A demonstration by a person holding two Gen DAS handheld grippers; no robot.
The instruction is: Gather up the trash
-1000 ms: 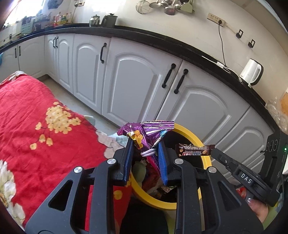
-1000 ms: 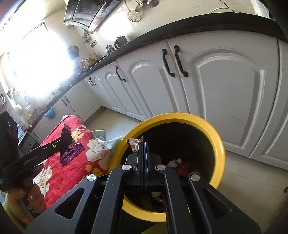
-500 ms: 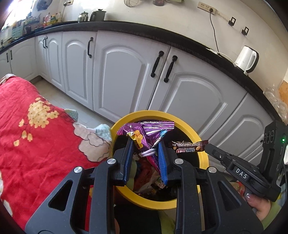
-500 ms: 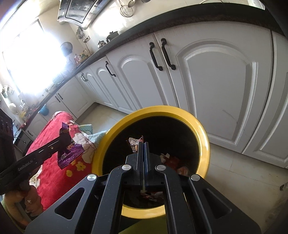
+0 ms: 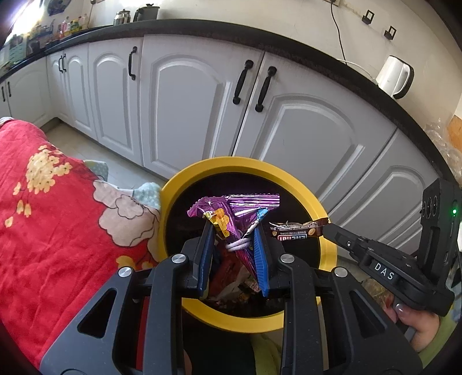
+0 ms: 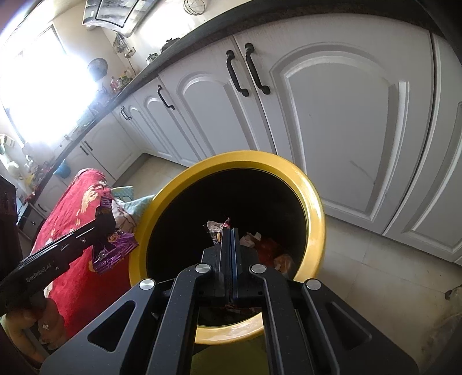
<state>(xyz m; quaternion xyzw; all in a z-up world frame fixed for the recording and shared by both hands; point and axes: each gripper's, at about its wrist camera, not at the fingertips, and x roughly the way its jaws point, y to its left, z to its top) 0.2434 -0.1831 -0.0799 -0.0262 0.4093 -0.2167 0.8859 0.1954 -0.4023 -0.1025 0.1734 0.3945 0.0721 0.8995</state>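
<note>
The right gripper's (image 5: 324,229) body reads "DAS" in the left wrist view; the left gripper's (image 6: 106,222) body reads "GenRobot.AI" in the right wrist view. The brown bar wrapper (image 5: 297,232) carries white block lettering, seen upside down and not legible.

The left gripper (image 5: 234,230) pinches a crumpled purple foil wrapper (image 5: 236,213) between its blue pads, held above the open mouth of the yellow-rimmed bin (image 5: 326,245). The right gripper (image 6: 230,230) has its jaws pressed together on the thin brown wrapper (image 6: 215,230), also over the bin (image 6: 314,213) — just right of the purple one. Inside the dark bin lies earlier trash (image 6: 268,248): red and pale packets.

A red floral cloth (image 5: 52,219) lies at the left, touching the bin's rim. White cabinet doors (image 5: 184,101) with black handles run along the far side under a black countertop (image 5: 317,47).

Only the left wrist view shows the white kettle (image 5: 394,76) and its cord on the counter at the far right. Only the right wrist view shows the range hood (image 6: 121,11) and the bright window (image 6: 37,86) — and the purple wrapper (image 6: 114,251) from the side, hanging beside the bin's left rim. A hand (image 5: 418,320) grips the right tool's handle.
</note>
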